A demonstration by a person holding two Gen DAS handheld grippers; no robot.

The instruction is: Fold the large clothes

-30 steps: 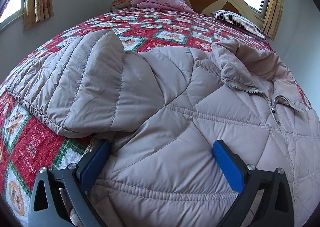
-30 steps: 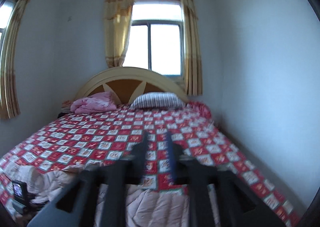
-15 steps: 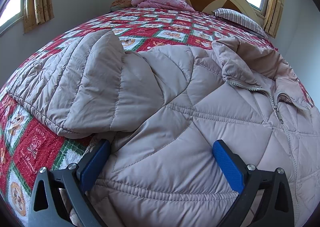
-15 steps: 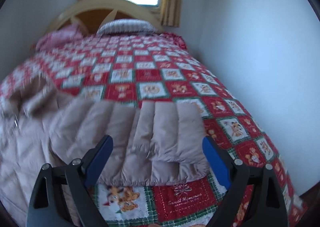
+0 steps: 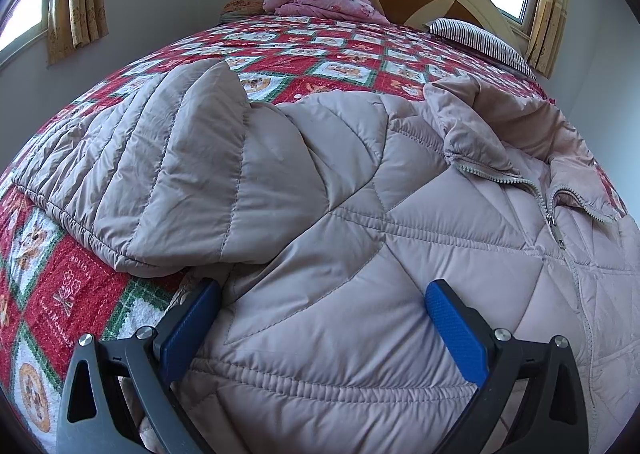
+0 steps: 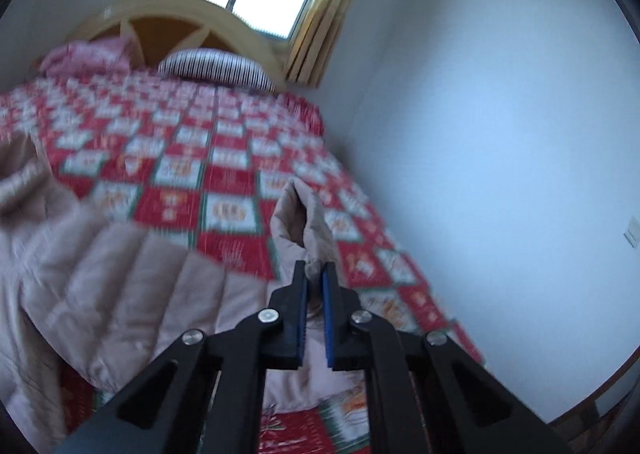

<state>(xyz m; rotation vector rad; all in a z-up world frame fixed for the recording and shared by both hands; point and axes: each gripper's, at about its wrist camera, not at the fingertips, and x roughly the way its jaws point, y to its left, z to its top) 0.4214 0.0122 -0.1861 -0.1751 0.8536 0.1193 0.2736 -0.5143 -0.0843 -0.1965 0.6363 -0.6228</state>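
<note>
1. Since half a second ago, the right gripper point(image 6: 315, 274) has gone from spread above the sleeve to pinching a fold of its cuff, lifting it clear of the bed point(image 6: 224, 178).
2. Across the foot of the bed's red patchwork quilt point(image 5: 56, 294) lies the beige quilted coat point(image 5: 340, 246), its left sleeve point(image 5: 132, 174) stretched toward the left edge.
3. Over the coat's lower body, the left gripper point(image 5: 320, 318) hovers with jaws spread wide.
4. At the headboard end rest a striped pillow point(image 5: 480, 40) and a pink blanket point(image 5: 324, 4).
</note>
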